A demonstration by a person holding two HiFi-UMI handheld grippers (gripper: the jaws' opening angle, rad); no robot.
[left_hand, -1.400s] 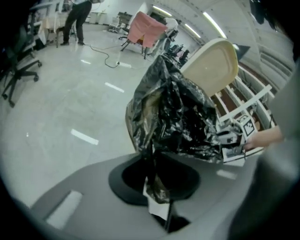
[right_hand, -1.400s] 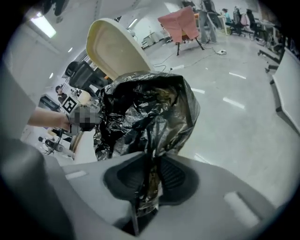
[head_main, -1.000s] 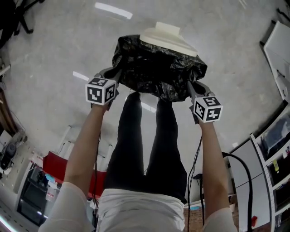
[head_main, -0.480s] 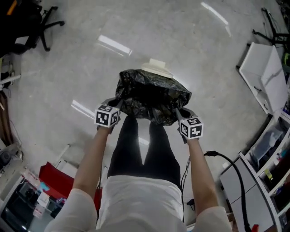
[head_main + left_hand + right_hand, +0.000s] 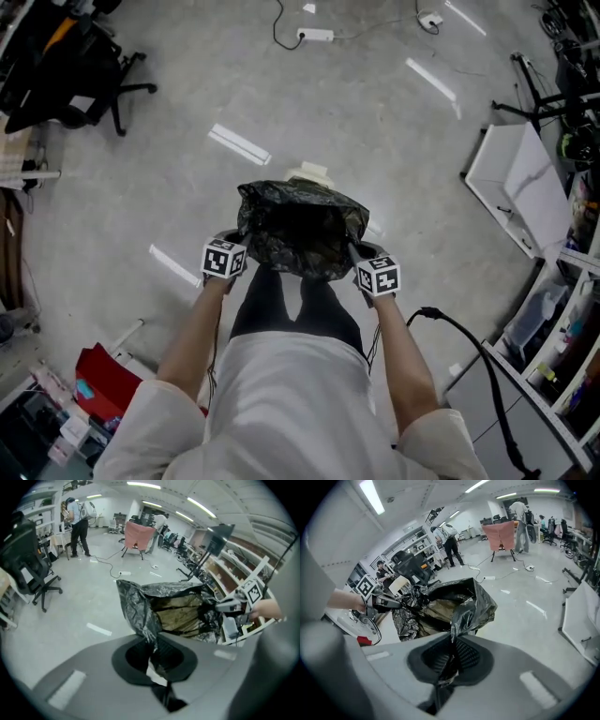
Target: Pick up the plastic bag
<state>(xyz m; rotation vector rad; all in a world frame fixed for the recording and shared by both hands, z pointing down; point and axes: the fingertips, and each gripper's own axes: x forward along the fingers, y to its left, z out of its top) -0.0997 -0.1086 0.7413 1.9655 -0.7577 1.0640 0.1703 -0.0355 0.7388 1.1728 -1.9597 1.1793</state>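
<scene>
A: Counts first. Bags?

B: One. A black plastic bag (image 5: 300,230), crinkled, mouth upward, slung between the two tools in front of the holder's legs, with the floor (image 5: 169,178) showing beneath it.

A: Grippers?

B: Two. The left gripper (image 5: 240,244) is at the bag's left rim and the right gripper (image 5: 357,251) at its right rim. One marker cube (image 5: 223,260) on each, so two cubes.

A: State of the grip?

B: In the left gripper view the jaws are pinched together with a fold of the bag's rim caught between the pads. The right gripper view shows the same: jaws clamped on a twisted fold of the opposite rim. Each view also shows the other tool at the far rim. Two holds on one bag.

A: Anything inside?

B: Tan crumpled material (image 5: 180,613), seen through the open mouth. I can't count any pieces.

A: Surroundings?

B: From the head view:
- One pale object (image 5: 307,172) on the floor just beyond the bag, mostly hidden by it.
- One black office chair (image 5: 56,56) at the upper left.
- One white power strip (image 5: 314,36) with its cord, at the top.
- One white panel (image 5: 511,192) at the right.
- One black cable (image 5: 466,328) looping near the holder's right arm.

A: And from the gripper views?

B: One stand draped in pink cloth (image 5: 137,535), well away across the room. Two people (image 5: 77,524) standing in the distance in the left gripper view. At least two in the right gripper view, too small to say more.
</scene>
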